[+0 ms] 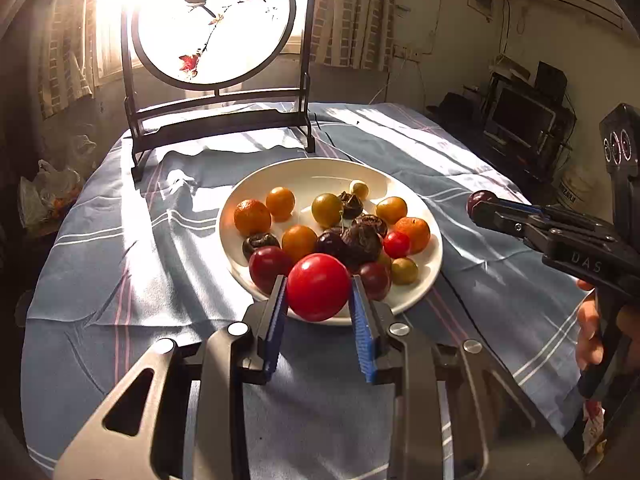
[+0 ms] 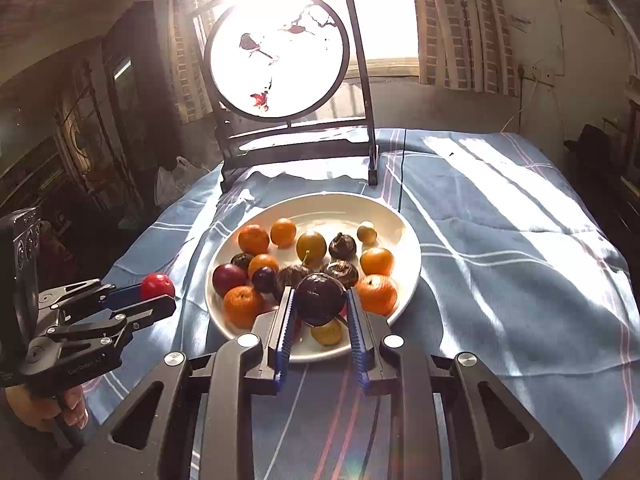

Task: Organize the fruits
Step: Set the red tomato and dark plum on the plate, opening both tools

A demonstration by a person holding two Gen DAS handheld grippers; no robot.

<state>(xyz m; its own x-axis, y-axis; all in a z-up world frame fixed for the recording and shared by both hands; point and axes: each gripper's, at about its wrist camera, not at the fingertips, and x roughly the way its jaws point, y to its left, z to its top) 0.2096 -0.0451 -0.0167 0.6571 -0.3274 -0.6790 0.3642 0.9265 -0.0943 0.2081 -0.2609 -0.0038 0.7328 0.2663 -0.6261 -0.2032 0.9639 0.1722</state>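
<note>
Left gripper (image 1: 319, 292) pinches red fruit (image 1: 318, 287) near plate (image 1: 304, 174) rim. Right gripper (image 2: 320, 300) pinches dark fruit (image 2: 321, 298) over plate's near side. Striped cloth (image 1: 460, 184) beneath.

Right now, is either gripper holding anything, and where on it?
Both. Left gripper clamps the red fruit across its sides. Right gripper clamps the dark purple fruit across its sides.

Red plum (image 1: 318, 287) glossy, round, held off plate. Dark plum (image 2: 320, 299) purple-black, dull, likewise held. White plate (image 1: 304, 174) on cloth holds oranges (image 1: 252, 217), yellow-green plums (image 1: 327, 209), wrinkled dark fruits (image 1: 362, 242), loosely clustered.
</note>
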